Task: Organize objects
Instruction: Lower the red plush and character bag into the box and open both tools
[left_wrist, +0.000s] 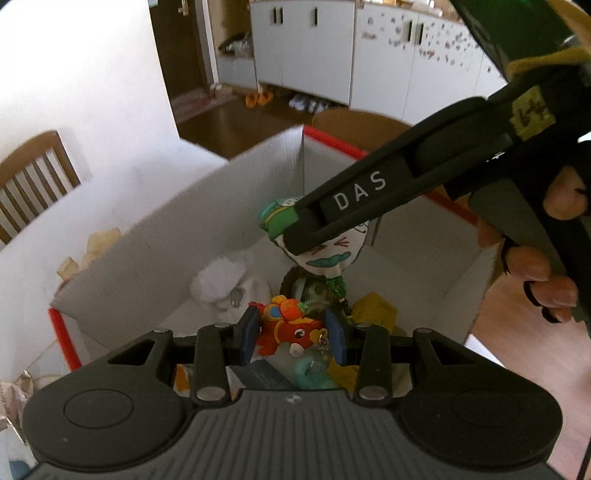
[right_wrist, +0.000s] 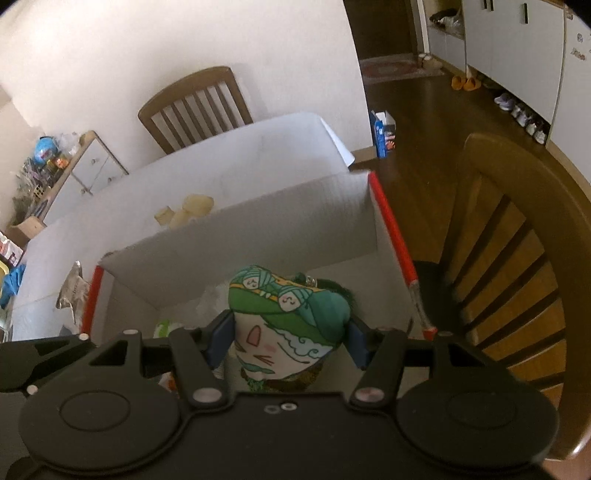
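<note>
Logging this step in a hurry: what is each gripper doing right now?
Left gripper: closed on the red fish toy.
Right gripper: closed on the green-hatted doll, above the white box.

The box (right_wrist: 258, 236) stands on the table (right_wrist: 229, 162), at centre frame in the right wrist view. Behind it, at upper left, stands a chair (right_wrist: 195, 107); another chair (right_wrist: 517, 258) is at the right. Above the box's inside, at lower centre, sits the doll (right_wrist: 284, 332), between the right gripper (right_wrist: 288, 347) fingers.

In the left wrist view the fish toy (left_wrist: 291, 330) sits at lower centre between the left gripper (left_wrist: 293, 334) fingers, above things lying in the box.
</note>
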